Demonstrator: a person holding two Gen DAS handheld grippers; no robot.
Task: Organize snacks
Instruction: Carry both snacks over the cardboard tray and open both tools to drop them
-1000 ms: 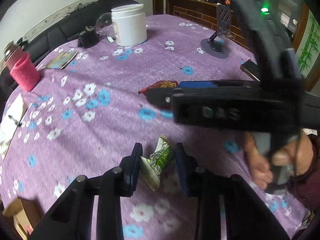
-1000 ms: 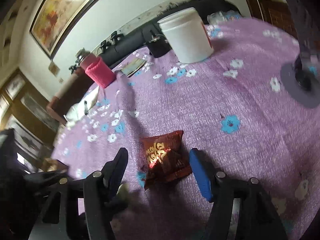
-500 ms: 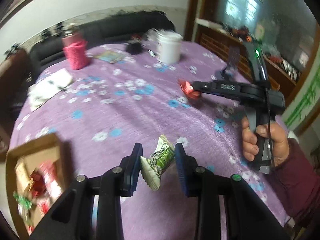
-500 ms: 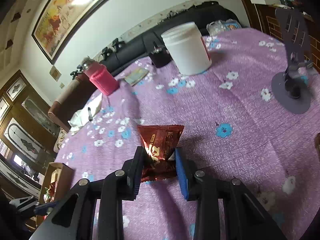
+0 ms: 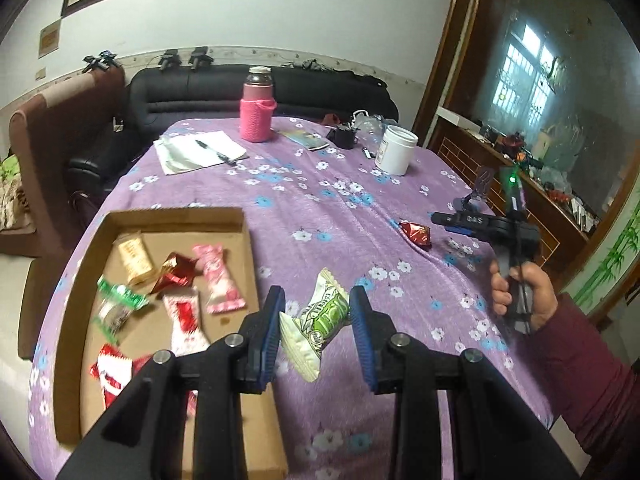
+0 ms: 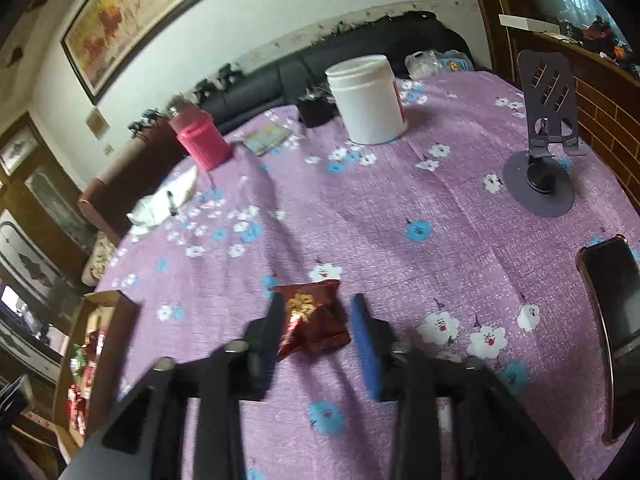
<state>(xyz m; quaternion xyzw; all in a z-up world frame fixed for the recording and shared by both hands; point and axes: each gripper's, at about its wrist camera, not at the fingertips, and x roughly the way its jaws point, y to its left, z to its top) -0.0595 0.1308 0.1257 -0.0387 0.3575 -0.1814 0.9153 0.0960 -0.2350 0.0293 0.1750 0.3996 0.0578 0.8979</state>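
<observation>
Several wrapped snacks already lie in the cardboard box (image 5: 120,224) at the table's (image 5: 340,216) left edge. The left gripper (image 5: 316,322) pinches a green snack packet (image 5: 320,316) just right of the box, unreleased. The right gripper (image 6: 318,330) pinches a red snack packet (image 6: 312,320) above the table's middle, well apart from the box.

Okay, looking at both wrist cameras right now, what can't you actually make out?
- Left wrist view: the near end of the brown cardboard tray sits behind the left gripper.
- Right wrist view: motion blur smears the print on the dark red foil snack packet.
- Right wrist view: the black phone is cut off by the edge.
- Left wrist view: the white plastic jar's label is too small to read.
</observation>
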